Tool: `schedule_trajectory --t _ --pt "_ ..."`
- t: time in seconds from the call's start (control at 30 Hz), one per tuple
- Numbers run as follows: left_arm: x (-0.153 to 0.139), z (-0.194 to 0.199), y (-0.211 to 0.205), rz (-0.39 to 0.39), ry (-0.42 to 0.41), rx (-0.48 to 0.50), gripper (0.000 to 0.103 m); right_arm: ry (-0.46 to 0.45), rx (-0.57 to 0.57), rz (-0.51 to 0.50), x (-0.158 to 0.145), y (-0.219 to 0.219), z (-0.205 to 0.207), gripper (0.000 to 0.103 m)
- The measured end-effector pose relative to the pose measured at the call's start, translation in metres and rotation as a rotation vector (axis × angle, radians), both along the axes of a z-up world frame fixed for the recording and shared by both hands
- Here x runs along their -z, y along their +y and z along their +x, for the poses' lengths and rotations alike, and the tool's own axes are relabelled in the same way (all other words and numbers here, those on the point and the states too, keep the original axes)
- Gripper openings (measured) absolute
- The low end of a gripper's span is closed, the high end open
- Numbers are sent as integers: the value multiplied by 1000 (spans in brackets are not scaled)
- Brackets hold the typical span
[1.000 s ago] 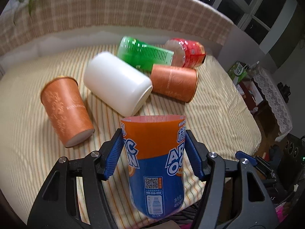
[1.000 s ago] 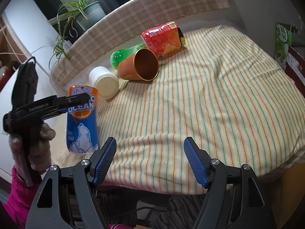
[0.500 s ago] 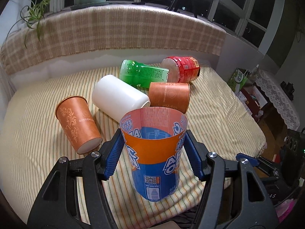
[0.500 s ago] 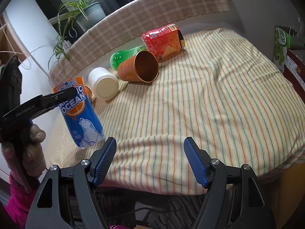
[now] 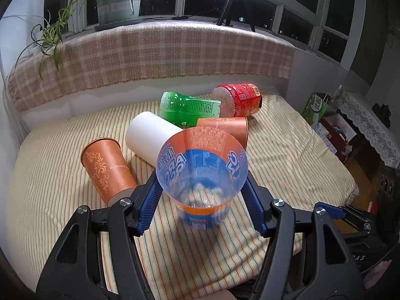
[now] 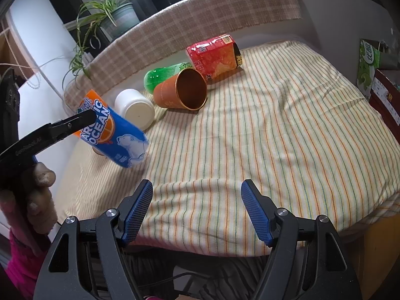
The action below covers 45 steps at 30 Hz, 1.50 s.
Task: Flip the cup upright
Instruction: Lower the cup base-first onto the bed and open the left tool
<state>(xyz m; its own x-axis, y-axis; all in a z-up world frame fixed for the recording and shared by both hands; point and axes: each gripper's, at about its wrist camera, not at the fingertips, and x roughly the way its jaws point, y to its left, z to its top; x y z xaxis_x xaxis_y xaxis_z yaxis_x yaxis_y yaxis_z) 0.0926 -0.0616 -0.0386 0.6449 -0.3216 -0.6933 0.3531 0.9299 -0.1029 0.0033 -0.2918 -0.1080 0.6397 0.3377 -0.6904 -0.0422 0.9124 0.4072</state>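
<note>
My left gripper [image 5: 201, 206] is shut on a clear orange-and-blue "Arctic Ocean" cup [image 5: 202, 175], held tilted above the striped cloth with its open mouth toward the camera. In the right wrist view the same cup [image 6: 113, 132] leans with its base down and to the right, just over the cloth, and one left finger [image 6: 72, 122] crosses it. My right gripper [image 6: 196, 211] is open and empty over the near edge of the cloth.
On the striped cloth [image 6: 275, 130] lie an orange cup [image 5: 106, 170], a white cup [image 5: 152, 135], a green bottle cup [image 5: 188, 108], a second orange cup [image 6: 182, 92] and a red cup [image 6: 215, 55]. A potted plant [image 5: 117, 2] stands on the sill behind.
My left gripper has tipped the blue-and-orange cup from mouth-up and away to mouth toward the camera, base swinging down toward the cloth. The right gripper has not moved.
</note>
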Motion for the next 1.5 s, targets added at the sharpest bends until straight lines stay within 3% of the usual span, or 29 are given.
schedule_trajectory --t 0.53,0.73,0.87,1.23,1.3,1.5 --pt "9 -8 -14 72 -53 7 64 -4 4 -6 -2 0 -1 73" --pt "10 -9 -13 59 -39 8 66 -14 1 -13 -5 0 -1 73" --pt "12 -6 -9 16 5 24 76 -23 1 -25 -6 2 -1 73" --pt "10 -13 1 -19 17 33 83 -81 7 -100 -17 11 -5 73" --pt "10 -14 4 -27 17 30 89 -90 7 -111 -19 13 -5 73" --pt "7 -22 17 -49 13 10 90 -123 7 -163 -25 20 -6 73"
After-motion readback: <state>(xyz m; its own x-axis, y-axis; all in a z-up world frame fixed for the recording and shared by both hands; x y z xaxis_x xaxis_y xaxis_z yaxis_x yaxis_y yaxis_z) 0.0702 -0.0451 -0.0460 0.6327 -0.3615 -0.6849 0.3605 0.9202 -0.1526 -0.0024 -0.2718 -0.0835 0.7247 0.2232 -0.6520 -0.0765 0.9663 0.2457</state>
